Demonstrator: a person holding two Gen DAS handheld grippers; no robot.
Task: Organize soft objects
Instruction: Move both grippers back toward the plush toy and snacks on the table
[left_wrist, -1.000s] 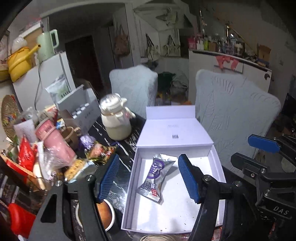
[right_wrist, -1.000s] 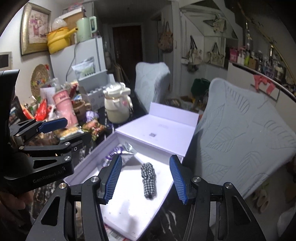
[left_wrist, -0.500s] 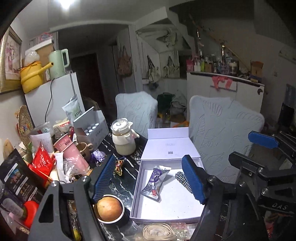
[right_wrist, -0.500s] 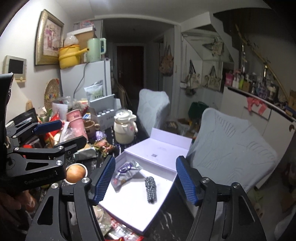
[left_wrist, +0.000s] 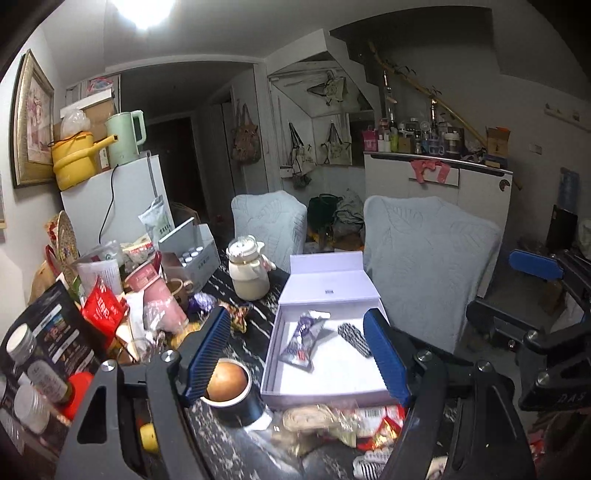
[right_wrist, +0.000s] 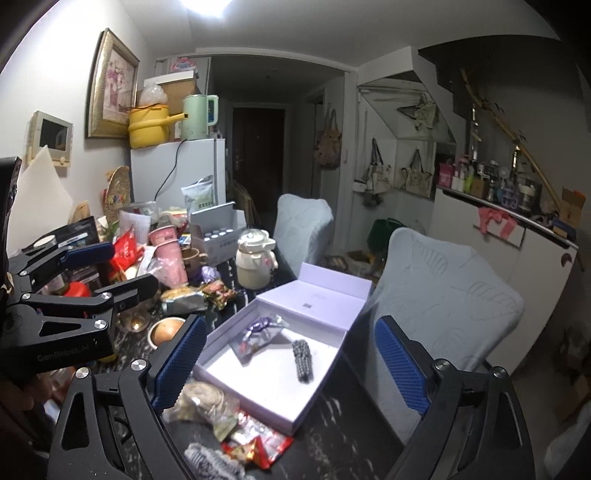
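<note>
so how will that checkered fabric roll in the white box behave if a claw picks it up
The checkered fabric roll looks like soft cloth, so it would probably squash and sag rather than stay stiff. It seems small and light. Lying loose in the white box, it might roll if nudged sideways.

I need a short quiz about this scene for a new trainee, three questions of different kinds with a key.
1. True or false: the white box on the table is closed.
2. How many items lie inside the box?
3. Multiple choice: the checkered cloth roll lies A) on the snack packet, B) apart from the packet, C) outside the box.

Key
1. False. Its lid stands open at the far side.
2. Two: the packet and the roll.
3. B. Bare box floor shows between them. The left gripper and the right gripper are both open and hold nothing.
</note>
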